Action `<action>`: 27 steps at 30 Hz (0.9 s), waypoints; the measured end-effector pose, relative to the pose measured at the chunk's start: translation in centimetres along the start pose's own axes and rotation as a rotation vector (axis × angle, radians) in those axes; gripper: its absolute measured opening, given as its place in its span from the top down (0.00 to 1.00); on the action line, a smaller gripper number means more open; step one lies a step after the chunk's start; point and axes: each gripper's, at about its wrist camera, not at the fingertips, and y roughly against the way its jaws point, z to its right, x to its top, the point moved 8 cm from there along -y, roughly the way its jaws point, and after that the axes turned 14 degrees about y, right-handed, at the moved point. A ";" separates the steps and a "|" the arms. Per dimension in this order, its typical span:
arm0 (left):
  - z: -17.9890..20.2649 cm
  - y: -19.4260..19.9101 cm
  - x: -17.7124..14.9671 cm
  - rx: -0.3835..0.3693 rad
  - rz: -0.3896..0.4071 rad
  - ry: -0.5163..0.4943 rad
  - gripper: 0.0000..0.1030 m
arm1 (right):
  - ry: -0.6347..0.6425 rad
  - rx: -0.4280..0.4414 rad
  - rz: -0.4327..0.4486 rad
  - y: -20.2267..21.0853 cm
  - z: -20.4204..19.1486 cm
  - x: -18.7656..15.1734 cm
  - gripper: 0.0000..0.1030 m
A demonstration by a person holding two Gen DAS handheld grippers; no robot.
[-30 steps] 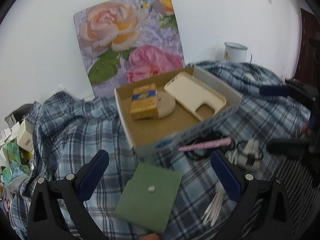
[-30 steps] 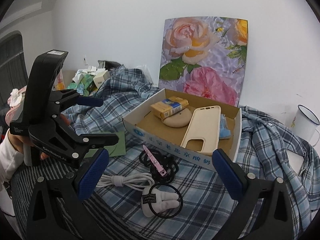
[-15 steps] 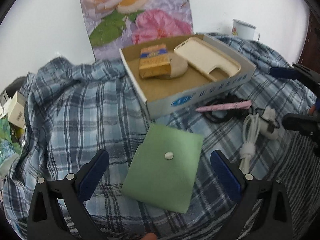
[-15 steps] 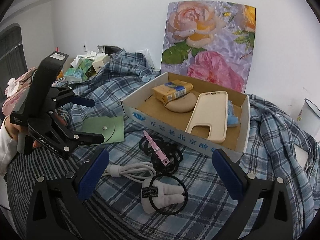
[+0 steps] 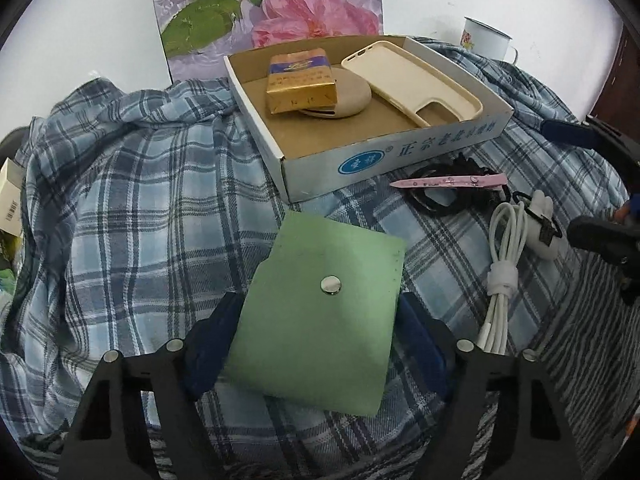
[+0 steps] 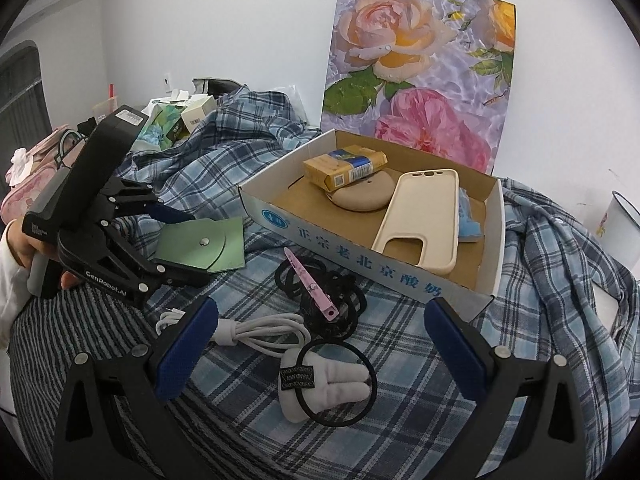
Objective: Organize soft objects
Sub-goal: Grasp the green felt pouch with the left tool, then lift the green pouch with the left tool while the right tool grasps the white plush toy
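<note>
Green felt pouch (image 5: 320, 312) with the snap button lies flat on the plaid shirt (image 5: 132, 208), just in front of the cardboard box (image 5: 384, 160). Left gripper (image 5: 316, 332) straddles its near half, jaws closing: blue pads sit at the pouch's two side edges. From the left wrist view I can't confirm they're pressing yet, so call it not gripped. Gripper pitches steeply down, which makes sense for a thin flat piece: it has to catch the edges rather than scoop.

Right gripper (image 6: 320, 344) hangs spread wide with nothing between its fingers, parked above the white cable bundle (image 6: 260, 332) and the plush hair tie (image 6: 324, 384). Looks like it's just waiting clear of the left one.

Box is clearly the collection spot. Already in it: beige phone case (image 6: 420, 216) laid lengthwise, a round tan pad (image 6: 360, 196) with a yellow packet (image 6: 344, 168) resting on top, something blue (image 6: 468, 216) tucked at the far side wall. The front left floor of the box is bare, probably where the pouch goes.

Still loose on the shirt beside the box: black hair ties (image 6: 320, 292) with a pink clip (image 6: 312, 288) lying across them, plus the cable and the plush tie.

Risk: felt is limp, so pinching at the edges may buckle it rather than lift it.
</note>
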 end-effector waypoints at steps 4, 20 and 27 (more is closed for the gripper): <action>0.1 0.3 0.0 -0.008 0.014 -0.004 0.24 | 0.000 -0.003 -0.001 0.0 0.0 0.0 0.00; 1.3 3.6 0.6 -0.087 0.141 0.006 0.24 | 0.046 0.059 -0.105 -0.4 -0.6 -1.7 0.00; 1.5 3.5 0.6 -0.087 0.142 0.005 0.24 | 0.038 0.084 -0.136 -0.8 -0.5 -2.7 0.15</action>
